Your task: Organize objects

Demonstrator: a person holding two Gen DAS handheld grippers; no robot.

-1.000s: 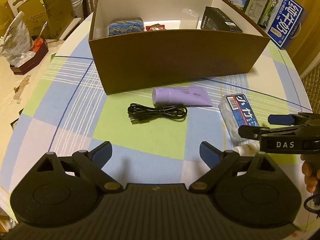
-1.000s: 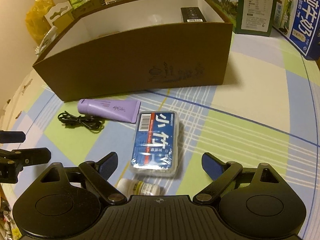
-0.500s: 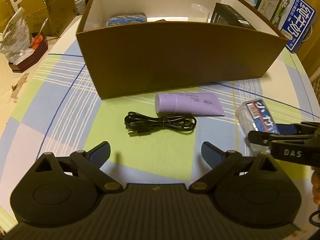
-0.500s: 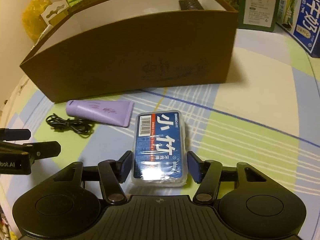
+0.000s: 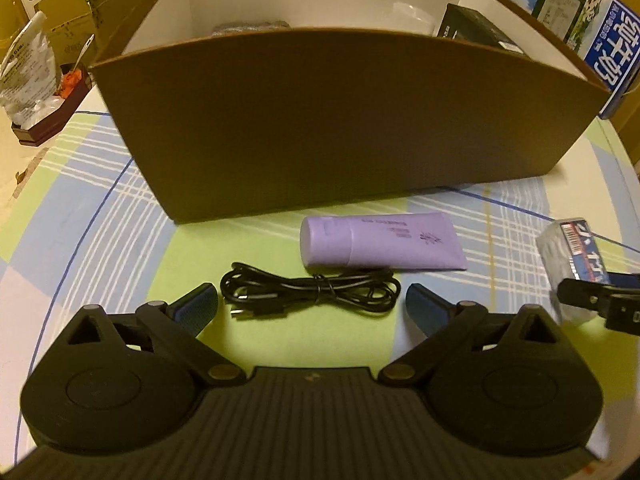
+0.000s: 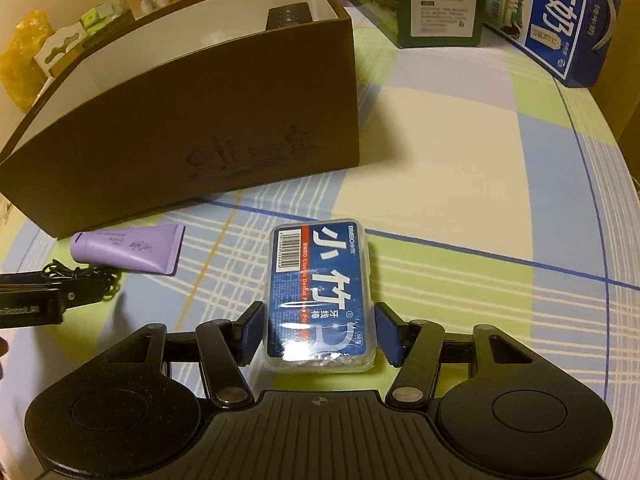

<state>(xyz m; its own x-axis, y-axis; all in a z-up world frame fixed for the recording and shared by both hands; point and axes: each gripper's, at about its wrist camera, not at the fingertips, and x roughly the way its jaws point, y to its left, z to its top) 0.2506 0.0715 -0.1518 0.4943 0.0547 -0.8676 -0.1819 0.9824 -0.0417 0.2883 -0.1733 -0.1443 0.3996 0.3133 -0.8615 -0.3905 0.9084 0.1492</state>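
My right gripper (image 6: 318, 330) is shut on a clear floss-pick box (image 6: 318, 292) with a blue label, held just above the checked tablecloth. That box (image 5: 576, 256) also shows at the right edge of the left wrist view. My left gripper (image 5: 312, 306) is open, its fingertips on either side of a coiled black cable (image 5: 310, 290). A purple tube (image 5: 380, 246) lies just beyond the cable, in front of the brown cardboard box (image 5: 340, 128). The brown box (image 6: 192, 120) has white inner walls and holds a black carton (image 5: 476, 34) and other items, mostly hidden.
Milk cartons (image 6: 568, 16) and a green carton (image 6: 444, 0) stand behind and right of the brown box. A small dark tray with packets (image 5: 36, 92) sits off the table's left edge. Bare tablecloth (image 6: 480, 184) lies to the right of the brown box.
My right gripper closed on the floss-pick box and lifted it slightly. My left gripper moved forward and down, so the black cable now lies between its open fingertips.
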